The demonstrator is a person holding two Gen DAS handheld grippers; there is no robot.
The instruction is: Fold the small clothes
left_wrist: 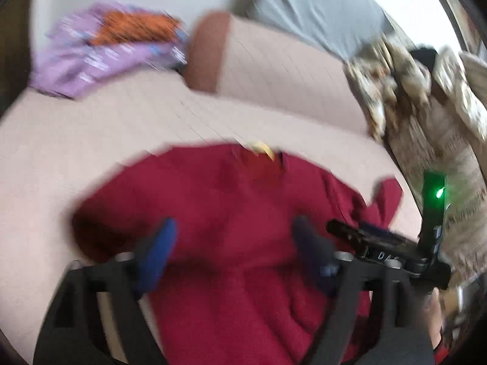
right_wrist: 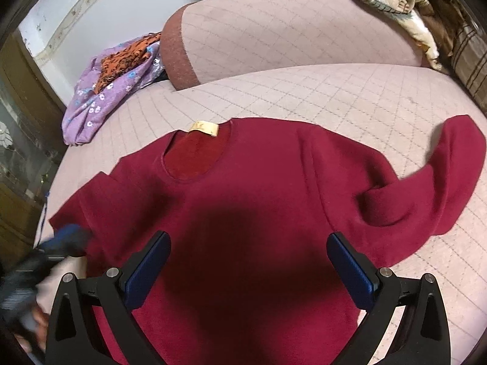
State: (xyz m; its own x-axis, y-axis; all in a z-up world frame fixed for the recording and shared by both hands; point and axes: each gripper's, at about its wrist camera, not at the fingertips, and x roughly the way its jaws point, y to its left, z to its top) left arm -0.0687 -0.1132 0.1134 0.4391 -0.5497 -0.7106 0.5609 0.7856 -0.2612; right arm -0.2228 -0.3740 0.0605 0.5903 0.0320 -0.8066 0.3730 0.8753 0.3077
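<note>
pink quilted bed [right_wrist: 304,97] holds red sweater [right_wrist: 243,182] spread beneath both parted grippers.

The left gripper [left_wrist: 234,240] has its jaws spread wide, the blue pads [left_wrist: 158,252] angled outward with nothing between them; its view is smeared with motion blur; the right gripper [right_wrist: 248,261] likewise stands wide apart, its blue pads [right_wrist: 353,270] sharp and empty-handed; in the right wrist view the left gripper appears at the lower left edge as a blurred blue and black shape, well apart from the right one.
</note>
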